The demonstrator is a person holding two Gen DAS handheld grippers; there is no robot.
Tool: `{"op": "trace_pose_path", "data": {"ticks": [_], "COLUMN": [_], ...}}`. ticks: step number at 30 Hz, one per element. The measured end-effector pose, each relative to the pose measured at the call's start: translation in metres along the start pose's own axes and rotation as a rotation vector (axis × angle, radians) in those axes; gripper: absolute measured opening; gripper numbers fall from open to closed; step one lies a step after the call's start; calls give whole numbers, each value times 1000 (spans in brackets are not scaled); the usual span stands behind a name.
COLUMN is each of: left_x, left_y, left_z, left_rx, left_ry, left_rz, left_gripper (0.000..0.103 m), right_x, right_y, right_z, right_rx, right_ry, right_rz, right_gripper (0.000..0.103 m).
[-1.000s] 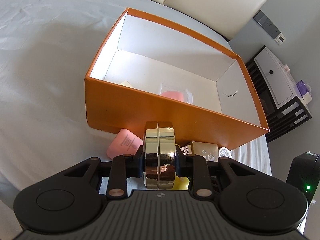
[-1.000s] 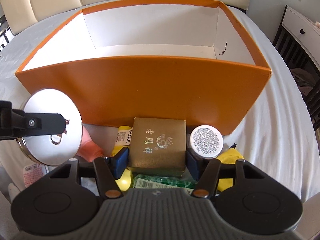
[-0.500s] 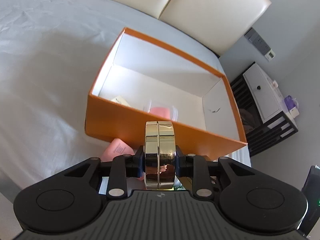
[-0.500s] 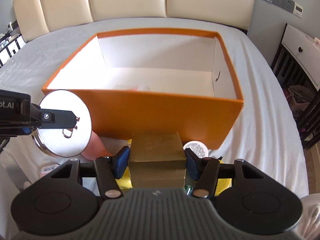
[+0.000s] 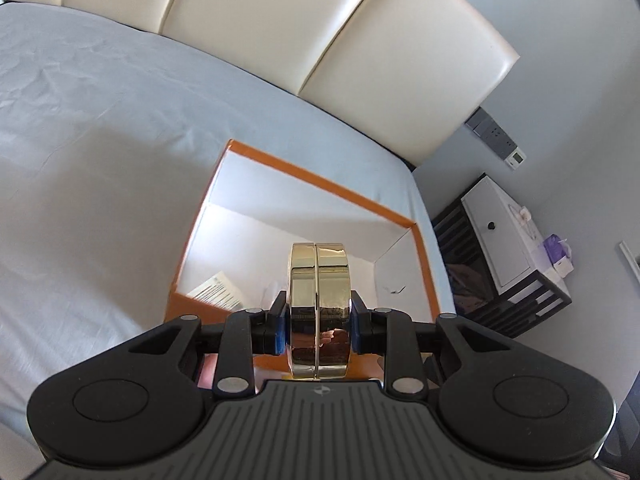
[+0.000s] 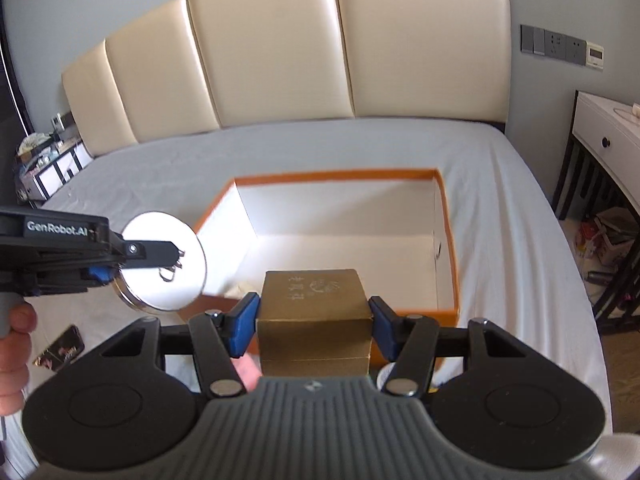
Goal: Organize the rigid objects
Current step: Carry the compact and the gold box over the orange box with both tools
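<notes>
On the grey-sheeted bed (image 6: pixel 500 184) an orange box (image 6: pixel 448 216) sits open with its white inside showing, and the sorting looks partly done, in my judgement: a printed paper or packet (image 5: pixel 218 292) already lies on the box floor near its left wall, though the held items hide much of the floor, so I cannot say what else is in there. Two items are in the air and not yet placed. The left gripper (image 5: pixel 319 322) is clamped on a round gold tin (image 5: pixel 319 308), gripped across its flat faces so that its seamed rim faces the camera; from the right wrist view the same tin shows its pale shiny face (image 6: pixel 168 260) beside the box's near left corner, held above the sheet, with the person's left hand (image 6: pixel 14 356) on the handle below. The right gripper (image 6: pixel 314 326) is closed on a gold carton (image 6: pixel 314 312) with stamped characters on top, its blue pads (image 6: pixel 242 326) pressing both side faces, the carton level and raised just in front of the box's near wall. Both tools point toward the box from well above, tilted downward. What is left, as I read it, is lowering each piece inside, and at least one dark flat packet (image 6: pixel 60 354) lies on the sheet to the left.
</notes>
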State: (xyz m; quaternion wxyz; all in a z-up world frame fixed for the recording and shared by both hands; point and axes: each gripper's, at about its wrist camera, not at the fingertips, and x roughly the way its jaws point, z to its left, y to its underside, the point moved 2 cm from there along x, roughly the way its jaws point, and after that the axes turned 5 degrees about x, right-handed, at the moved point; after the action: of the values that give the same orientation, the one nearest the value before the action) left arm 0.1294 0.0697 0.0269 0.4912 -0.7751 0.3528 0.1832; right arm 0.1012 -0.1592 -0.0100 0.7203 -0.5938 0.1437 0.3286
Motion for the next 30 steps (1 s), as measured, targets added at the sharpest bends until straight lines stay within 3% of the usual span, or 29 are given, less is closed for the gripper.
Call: {"op": "trace_pose_path", "data": {"ticks": [5, 11, 20, 27, 30], "left_x": [23, 58, 122, 147, 158], "left_y": [-17, -39, -48, -46, -47], "left_z": [-7, 3, 35, 44, 42], "left_rx": [26, 31, 20, 18, 57], "left_ry": [-16, -57, -74, -49, -76], "left_rz": [10, 42, 170, 224, 246], "left_gripper": [31, 31, 31, 31, 31], "right_x": [19, 68, 145, 187, 200], "right_y": [-23, -41, -55, -57, -59], "right_z": [0, 2, -5, -7, -11], "right_rx": [-19, -47, -54, -31, -31], "right_ry": [13, 42, 110, 116, 126], "right_rz": [-26, 12, 114, 205, 231], "right_gripper": [59, 59, 58, 58, 58]}}
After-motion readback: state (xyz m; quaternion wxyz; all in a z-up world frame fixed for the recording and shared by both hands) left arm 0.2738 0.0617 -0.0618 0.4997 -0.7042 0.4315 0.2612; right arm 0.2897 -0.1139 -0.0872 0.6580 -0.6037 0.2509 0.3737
